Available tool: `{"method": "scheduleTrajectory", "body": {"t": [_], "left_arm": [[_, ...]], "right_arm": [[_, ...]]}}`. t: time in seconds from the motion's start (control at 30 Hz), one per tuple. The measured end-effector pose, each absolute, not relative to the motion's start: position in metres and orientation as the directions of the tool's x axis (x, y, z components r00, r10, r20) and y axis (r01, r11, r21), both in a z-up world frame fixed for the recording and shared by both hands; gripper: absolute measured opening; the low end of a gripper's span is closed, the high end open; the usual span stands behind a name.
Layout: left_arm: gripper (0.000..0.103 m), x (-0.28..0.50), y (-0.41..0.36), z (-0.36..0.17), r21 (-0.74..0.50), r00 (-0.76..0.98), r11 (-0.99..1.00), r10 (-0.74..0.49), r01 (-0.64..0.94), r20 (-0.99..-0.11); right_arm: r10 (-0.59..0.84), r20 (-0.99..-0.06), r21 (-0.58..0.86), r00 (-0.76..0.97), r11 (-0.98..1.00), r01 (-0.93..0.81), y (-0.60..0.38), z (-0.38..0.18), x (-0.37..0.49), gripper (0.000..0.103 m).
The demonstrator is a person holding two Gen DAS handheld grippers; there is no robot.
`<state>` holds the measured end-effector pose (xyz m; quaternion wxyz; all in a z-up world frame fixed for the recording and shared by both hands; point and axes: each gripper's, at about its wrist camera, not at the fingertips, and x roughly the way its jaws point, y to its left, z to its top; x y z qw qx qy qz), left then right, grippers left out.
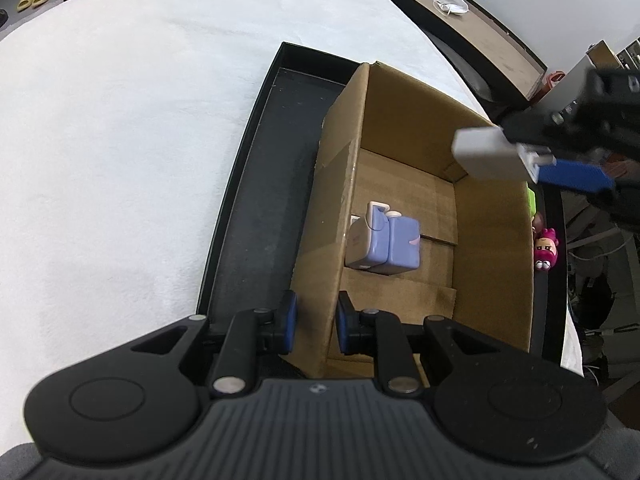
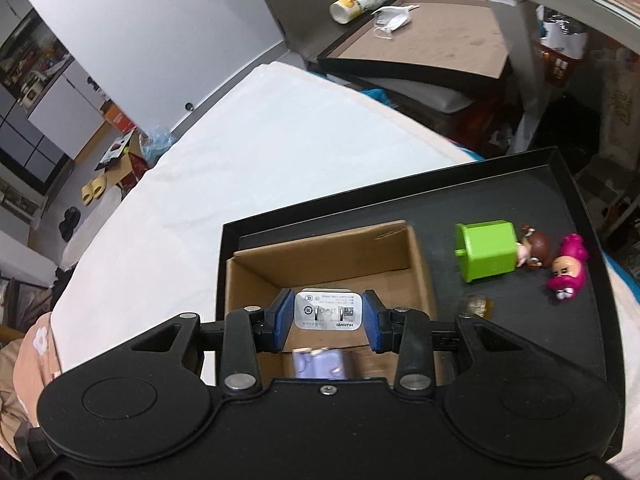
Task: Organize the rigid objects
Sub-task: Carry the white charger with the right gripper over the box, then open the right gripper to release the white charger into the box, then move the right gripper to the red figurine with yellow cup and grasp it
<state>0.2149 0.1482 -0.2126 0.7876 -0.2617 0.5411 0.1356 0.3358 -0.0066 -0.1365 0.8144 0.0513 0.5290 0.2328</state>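
We hold a white charger [image 2: 329,311] in the right gripper [image 2: 328,318], its blue pads [image 2: 282,318] pressed on the two opposite flat sides with the jaws about as far apart as the block is wide; it hangs over the open cardboard box [image 2: 420,268], which stands in the black tray [image 2: 560,184] on the white cloth [image 2: 224,140]; from the left wrist view the charger [image 1: 486,152] shows above the box's right wall [image 1: 496,216], not yet down inside; we judge it a stiff, light plastic block with smooth and rather slippery faces, so the flat sides are the right place to take it, and a firm but not crushing squeeze should do; its labelled face with the two prongs points back toward our right camera, and its long axis runs forward along the fingers, away from us and out over the box; the left gripper [image 1: 316,326] straddles the near-left wall of the box [image 1: 320,264], one pad [image 1: 289,320] outside and one inside; the jaws stand narrowly parted, and we cannot tell whether they pinch the cardboard or merely stand about it; a lilac cube-shaped toy [image 1: 386,242] already lies on the box floor, so we judge the charger should come down beside it; a green cube [image 2: 486,250], a brown figure [image 2: 534,250] and a pink figure [image 2: 568,266] wait on the tray.
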Motion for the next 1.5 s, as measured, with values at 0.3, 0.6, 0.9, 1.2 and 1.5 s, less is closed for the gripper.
{"method": "scheduleTrajectory", "body": {"t": [0.3,0.6,0.9,1.2,1.5], "left_arm": [[0.018,0.214,0.149,-0.212,-0.263,0.382,0.825,-0.062,-0.501,-0.922],[0.018,0.217,0.146,-0.205,-0.253,0.393,0.832,-0.045,-0.495,-0.918],[0.018,0.214,0.140,-0.199,-0.221,0.391,0.843,-0.014,-0.490,-0.920],[0.018,0.213,0.134,-0.203,-0.183,0.371,0.852,0.014,-0.490,-0.928],[0.012,0.215,0.129,-0.203,-0.154,0.368,0.864,0.039,-0.479,-0.929]], "right_arm": [[0.491,-0.806,0.373,0.331,0.855,-0.360,-0.002,-0.122,0.333,0.052],[0.457,-0.822,0.344,0.340,0.874,-0.343,-0.034,-0.121,0.329,0.058],[0.417,-0.830,0.310,0.370,0.897,-0.314,-0.074,-0.123,0.327,0.070],[0.392,-0.831,0.278,0.396,0.908,-0.314,-0.105,-0.128,0.330,0.075],[0.381,-0.829,0.243,0.409,0.905,-0.350,-0.123,-0.143,0.330,0.075]]}}
